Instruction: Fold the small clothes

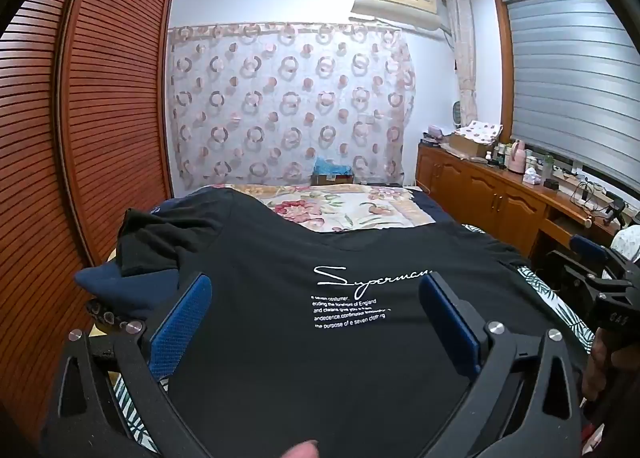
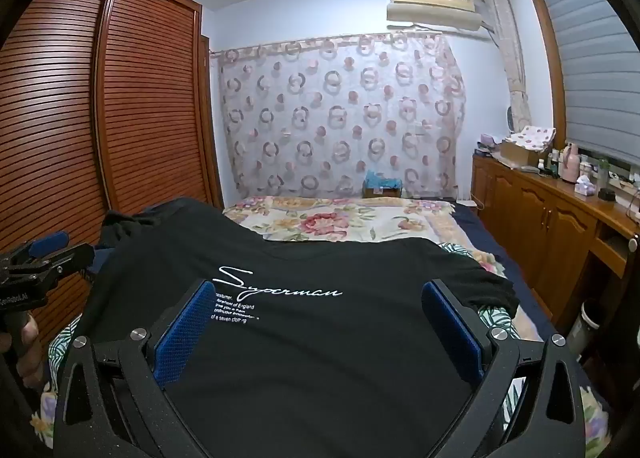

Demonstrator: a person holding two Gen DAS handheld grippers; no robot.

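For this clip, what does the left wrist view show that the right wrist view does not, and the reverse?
Only the left wrist view shows the right gripper at its right edge, a fingertip at the bottom edge, and a navy garment beside the shirt's rumpled sleeve.

Only the right wrist view shows the left gripper at its left edge, the shirt's right sleeve lying flat, and a white bin on the floor.

Both share the black T-shirt with white lettering spread on the bed, both grippers open above it.
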